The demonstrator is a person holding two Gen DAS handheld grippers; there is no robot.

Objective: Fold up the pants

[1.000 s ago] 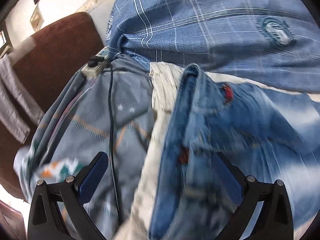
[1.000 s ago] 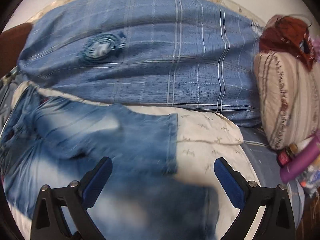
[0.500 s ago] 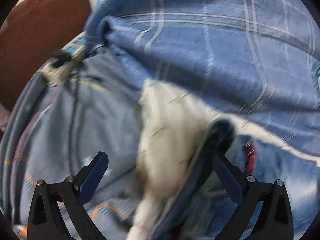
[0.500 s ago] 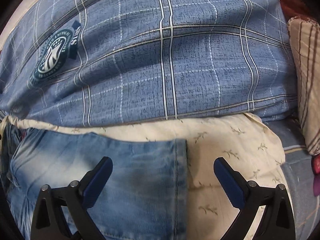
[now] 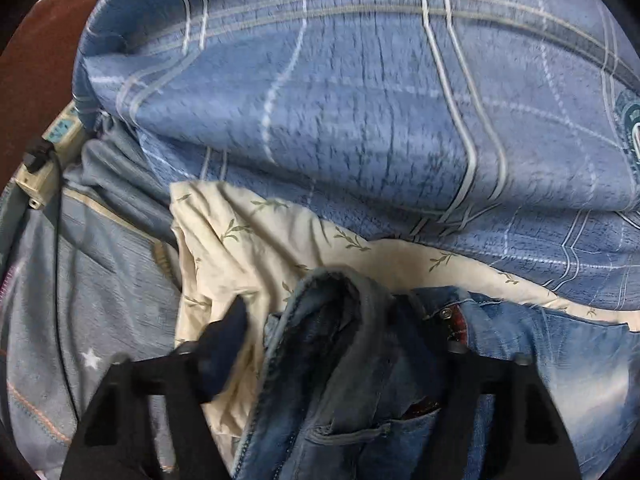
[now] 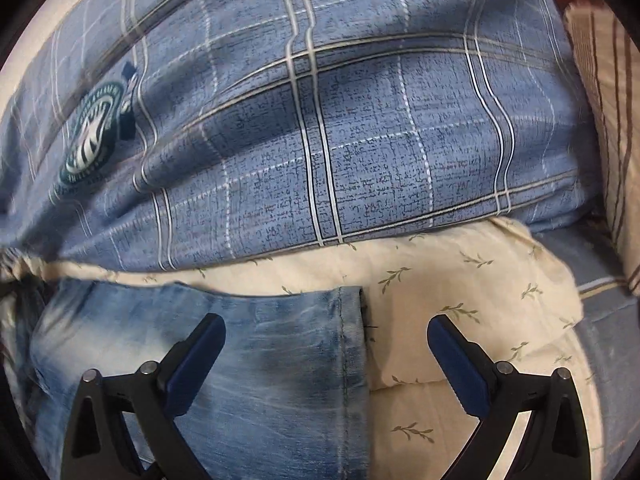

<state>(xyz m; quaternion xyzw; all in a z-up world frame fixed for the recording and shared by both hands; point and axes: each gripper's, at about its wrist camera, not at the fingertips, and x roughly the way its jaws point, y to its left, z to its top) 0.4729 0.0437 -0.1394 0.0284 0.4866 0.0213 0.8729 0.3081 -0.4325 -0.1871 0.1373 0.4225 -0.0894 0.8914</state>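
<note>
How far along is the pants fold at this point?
Early to midway, as a judgement. Done: the jeans lie flat on the cream leaf-print sheet, hem edge straight. In hand: the left gripper straddles the bunched waistband; grip unclear. Left: the right gripper is open over the hem, nothing lifted or folded across.

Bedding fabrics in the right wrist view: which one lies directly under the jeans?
The cream leaf-print sheet lies under the jeans. The blue plaid duvet is bunched behind them, and the striped pillow sits far right.

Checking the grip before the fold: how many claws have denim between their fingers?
1. The left claw has the jeans waistband bunched between its fingers. The right claw is wide open above the hem, gripping nothing.
</note>
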